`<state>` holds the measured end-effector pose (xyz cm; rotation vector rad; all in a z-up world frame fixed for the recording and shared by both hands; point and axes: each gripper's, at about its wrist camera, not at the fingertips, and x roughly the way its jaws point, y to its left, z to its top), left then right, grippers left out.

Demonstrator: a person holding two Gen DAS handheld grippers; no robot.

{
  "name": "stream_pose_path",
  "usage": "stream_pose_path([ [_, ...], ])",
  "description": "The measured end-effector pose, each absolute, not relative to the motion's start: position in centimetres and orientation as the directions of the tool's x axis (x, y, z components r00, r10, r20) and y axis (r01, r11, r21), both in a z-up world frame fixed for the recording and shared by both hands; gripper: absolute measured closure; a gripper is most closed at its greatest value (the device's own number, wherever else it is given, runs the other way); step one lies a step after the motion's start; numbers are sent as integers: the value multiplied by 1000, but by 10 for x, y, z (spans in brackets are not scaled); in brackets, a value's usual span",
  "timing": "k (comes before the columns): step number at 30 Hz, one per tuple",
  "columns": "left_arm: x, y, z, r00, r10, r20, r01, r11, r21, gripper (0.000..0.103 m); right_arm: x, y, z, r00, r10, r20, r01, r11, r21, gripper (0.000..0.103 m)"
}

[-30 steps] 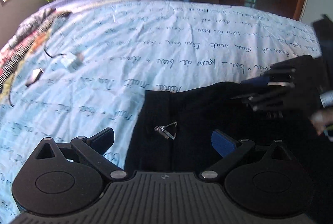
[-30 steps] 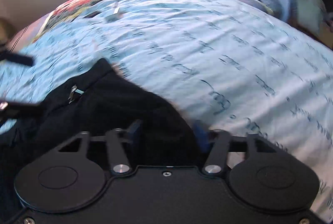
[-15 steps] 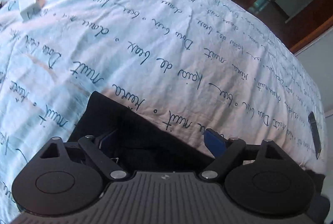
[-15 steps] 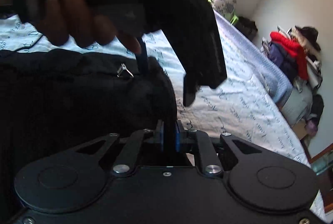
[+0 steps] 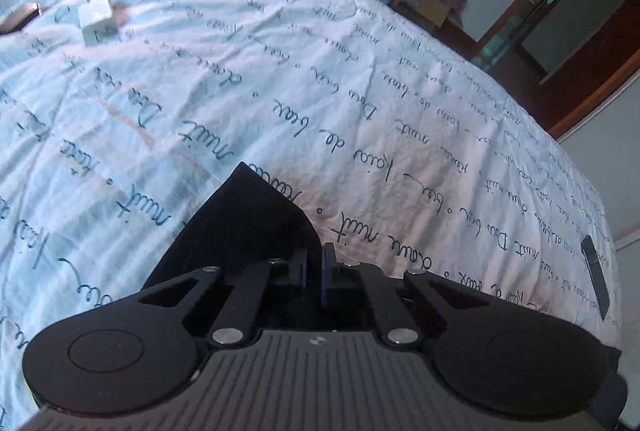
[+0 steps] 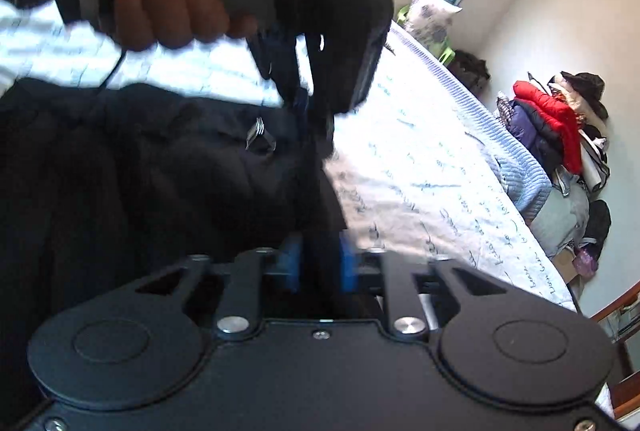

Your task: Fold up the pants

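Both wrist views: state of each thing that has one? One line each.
Left hand-held gripper: just closed, shut on pants corner.
Right hand-held gripper: jaws just opened, partly apart, pants edge between them.
Pants: black, rumpled on bed, not yet folded.
Clasp: lying on pants; done up or not, cannot tell.
Charger: lying on bedsheet, cord attached.
Phone: lying flat at bed edge.

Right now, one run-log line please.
left tool: shut on pants corner | right tool: jaws just opening, pants edge between | bed: pants unfolded
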<state>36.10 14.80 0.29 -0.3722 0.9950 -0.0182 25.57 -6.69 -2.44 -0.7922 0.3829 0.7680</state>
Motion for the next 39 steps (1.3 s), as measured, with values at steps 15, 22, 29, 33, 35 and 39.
stream_pose_path([
  [15,270,137,30,701,-91,-708,-66,979,-191,96,238,-168,-20,752,274,-599,-611,630,-479,100],
  [22,175,163,33,721,-75,-689,-86,977,-197,96,115,-153,8,749,368,-551,-652,557,-514,100],
  [29,98,176,4,681,-3,-733,-134,983,-129,97,26,-127,-16,636,449,-627,-768,444,-461,100],
  [33,94,185,-17,641,-6,-768,-176,972,-154,96,29,-130,-31,625,460,-631,-769,505,-393,100],
  [35,89,182,-17,640,1,-769,-173,974,-143,96,28,-132,-33,631,458,-626,-760,527,-380,100],
  [39,81,172,-9,653,26,-757,-143,986,-89,96,24,-140,-31,633,462,-621,-753,555,-353,100],
])
